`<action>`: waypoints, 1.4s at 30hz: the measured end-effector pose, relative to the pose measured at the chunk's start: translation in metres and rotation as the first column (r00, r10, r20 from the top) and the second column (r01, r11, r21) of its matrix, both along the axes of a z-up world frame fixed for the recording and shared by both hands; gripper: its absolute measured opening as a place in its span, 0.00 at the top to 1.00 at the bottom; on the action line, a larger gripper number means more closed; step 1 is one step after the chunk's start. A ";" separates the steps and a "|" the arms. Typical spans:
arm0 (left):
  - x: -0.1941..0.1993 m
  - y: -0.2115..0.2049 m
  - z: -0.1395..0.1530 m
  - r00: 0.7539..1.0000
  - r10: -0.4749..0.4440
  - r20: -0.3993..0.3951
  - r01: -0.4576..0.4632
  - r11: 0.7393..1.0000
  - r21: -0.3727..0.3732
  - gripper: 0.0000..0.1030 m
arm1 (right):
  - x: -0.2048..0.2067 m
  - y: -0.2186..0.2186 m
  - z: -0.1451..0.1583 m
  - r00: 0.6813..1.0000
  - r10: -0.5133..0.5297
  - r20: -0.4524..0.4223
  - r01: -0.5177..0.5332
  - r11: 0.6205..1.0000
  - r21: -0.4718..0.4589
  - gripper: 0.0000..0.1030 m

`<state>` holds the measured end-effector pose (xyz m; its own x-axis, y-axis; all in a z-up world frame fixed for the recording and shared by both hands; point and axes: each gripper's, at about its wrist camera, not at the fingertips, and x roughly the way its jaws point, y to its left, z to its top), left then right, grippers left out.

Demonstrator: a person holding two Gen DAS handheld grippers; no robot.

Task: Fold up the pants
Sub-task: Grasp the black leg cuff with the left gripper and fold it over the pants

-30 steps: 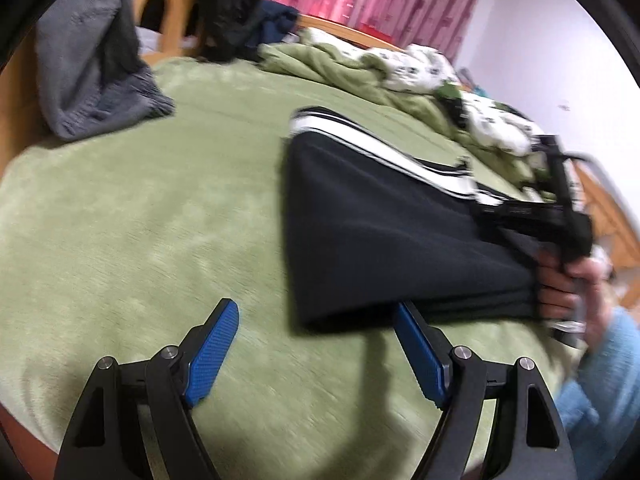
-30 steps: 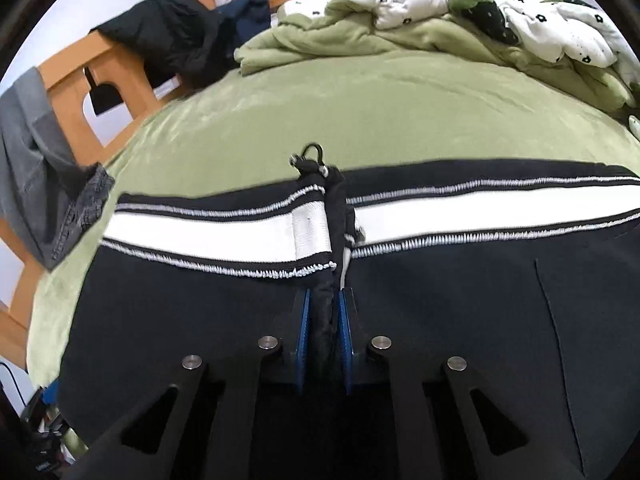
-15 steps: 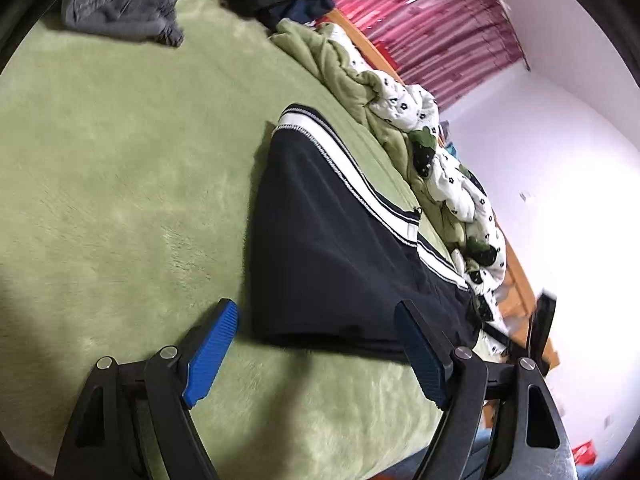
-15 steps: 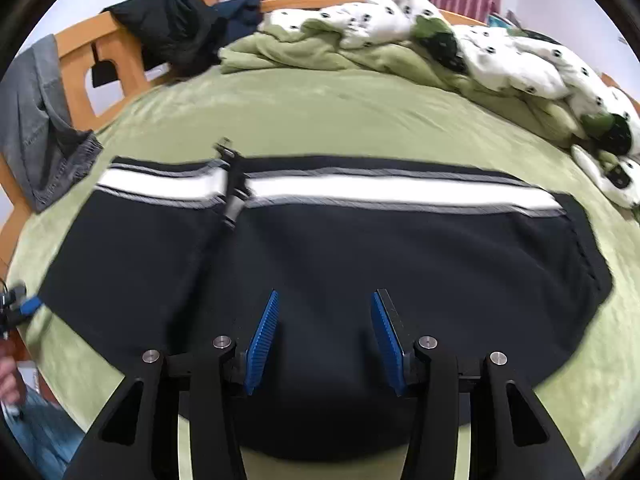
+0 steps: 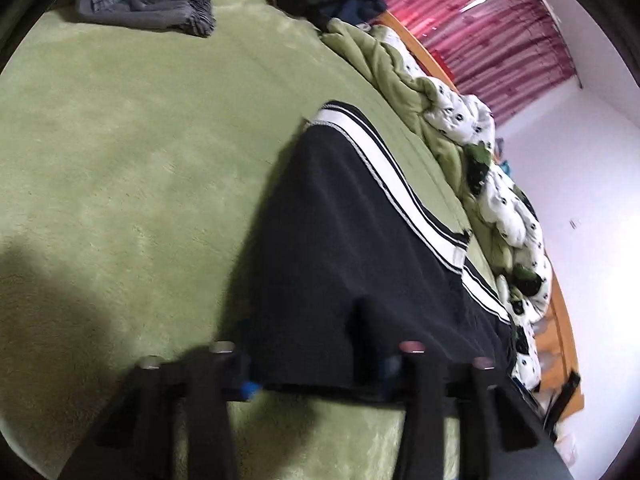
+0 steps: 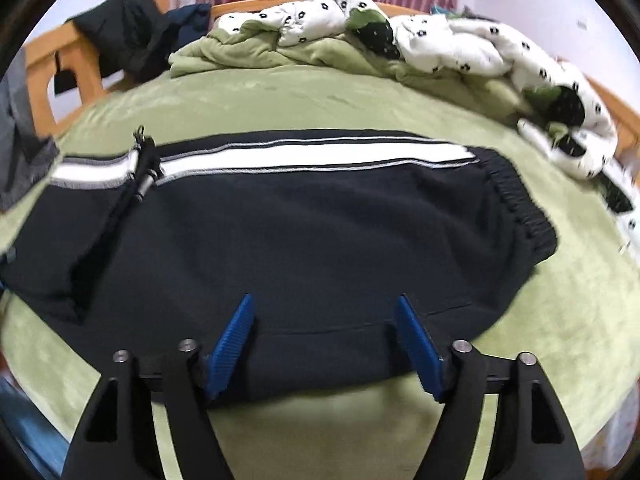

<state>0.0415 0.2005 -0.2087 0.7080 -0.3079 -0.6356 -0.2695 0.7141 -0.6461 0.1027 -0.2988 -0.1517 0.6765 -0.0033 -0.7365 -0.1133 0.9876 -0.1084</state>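
Bare green blanket (image 5: 132, 168) left of pants (image 5: 340, 264); rumpled quilt (image 6: 460, 44) beyond

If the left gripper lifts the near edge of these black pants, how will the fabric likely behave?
The pants lie in soft flat layers, so they'd likely droop. They look thick and fleecy, so probably not slippery. On the plush green blanket they'd likely drag rather than slide.

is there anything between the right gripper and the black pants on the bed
Nothing visible. The right gripper is open, its blue pads just above the near edge of the black pants, which lie flat on the green blanket. The rumpled spotted quilt and the dark clothes on the bed frame sit far behind the pants.
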 end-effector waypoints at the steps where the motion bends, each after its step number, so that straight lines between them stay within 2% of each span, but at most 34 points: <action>1: 0.000 -0.004 0.007 1.000 -0.001 -0.001 0.001 0.999 0.036 0.75 | -0.004 -0.007 0.000 1.000 -0.006 0.018 0.006 1.000 0.004 0.29; 3: 0.000 -0.016 0.025 1.000 -0.014 0.018 0.011 0.990 0.141 0.80 | -0.012 -0.024 0.001 0.999 -0.021 0.041 0.020 1.000 0.025 0.29; 4: 0.000 -0.030 0.042 0.999 -0.029 0.040 0.019 0.975 0.221 0.81 | -0.013 -0.030 0.001 0.999 -0.021 0.034 0.020 0.999 0.038 0.29; 5: 0.002 -0.039 0.055 0.998 -0.039 0.053 0.024 0.964 0.265 0.81 | -0.013 -0.034 0.001 0.999 -0.020 0.028 0.018 0.999 0.050 0.29; 9: 0.016 -0.086 0.100 0.986 -0.128 0.106 0.085 0.936 0.340 0.85 | -0.017 -0.059 -0.001 0.996 -0.084 0.018 0.081 0.991 0.109 0.29; 13: 0.041 -0.157 0.131 0.952 -0.273 0.141 0.199 0.897 0.394 0.85 | -0.025 -0.077 -0.006 0.991 -0.128 0.041 0.121 0.981 0.150 0.29; 18: 0.064 -0.241 0.126 0.892 -0.430 0.138 0.354 0.856 0.377 0.86 | -0.029 -0.104 -0.010 0.980 -0.195 0.026 0.190 0.971 0.148 0.29; 21: 0.072 -0.282 0.103 0.859 -0.496 0.124 0.436 0.837 0.330 0.86 | -0.030 -0.122 -0.012 0.969 -0.246 -0.008 0.244 0.959 0.145 0.25; 22: 0.076 -0.295 0.091 0.848 -0.517 0.115 0.469 0.834 0.290 0.86 | -0.030 -0.130 -0.013 0.963 -0.268 -0.011 0.266 0.952 0.153 0.24; 26: 0.080 -0.319 0.050 0.829 -0.556 0.057 0.536 0.820 0.199 0.86 | -0.035 -0.151 -0.012 0.939 -0.343 0.002 0.332 0.911 0.243 0.24; 28: 0.072 -0.315 0.044 0.831 -0.552 0.074 0.531 0.826 0.188 0.85 | -0.034 -0.155 -0.011 0.936 -0.353 -0.007 0.340 0.898 0.279 0.24; 29: 0.070 -0.312 0.047 0.831 -0.550 0.083 0.529 0.827 0.189 0.80 | -0.034 -0.155 -0.011 0.938 -0.347 -0.013 0.336 0.895 0.293 0.24; 30: 0.066 -0.305 0.053 0.821 -0.564 0.093 0.544 0.821 0.172 0.75 | -0.033 -0.151 -0.010 0.943 -0.333 -0.016 0.322 0.898 0.302 0.24; 32: 0.064 -0.295 0.064 0.805 -0.581 0.121 0.570 0.813 0.120 0.50 | -0.033 -0.139 -0.007 0.953 -0.302 -0.007 0.290 0.906 0.309 0.24; 33: 0.058 -0.286 0.070 0.806 -0.573 0.146 0.562 0.820 0.110 0.48 | -0.033 -0.134 -0.005 0.958 -0.286 -0.001 0.271 0.908 0.318 0.24; 35: 0.044 -0.269 0.085 0.816 -0.551 0.177 0.530 0.834 0.155 0.37 | -0.031 -0.121 -0.002 0.971 -0.239 0.006 0.222 0.912 0.344 0.24; 36: 0.037 -0.259 0.089 0.819 -0.544 0.180 0.514 0.837 0.189 0.36 | -0.028 -0.110 0.000 0.979 -0.203 0.003 0.188 0.911 0.366 0.24; 38: 0.024 -0.235 0.094 0.845 -0.506 0.173 0.462 0.854 0.239 0.36 | -0.022 -0.094 0.003 0.991 -0.134 -0.008 0.125 0.902 0.414 0.24; 40: 0.012 -0.209 0.090 0.882 -0.450 0.143 0.399 0.872 0.282 0.35 | -0.011 -0.071 0.006 0.998 -0.054 -0.030 0.062 0.887 0.457 0.24; 42: 0.005 -0.191 0.083 0.908 -0.406 0.104 0.355 0.876 0.326 0.36 | 0.002 -0.049 0.006 0.998 0.001 -0.060 0.027 0.880 0.473 0.24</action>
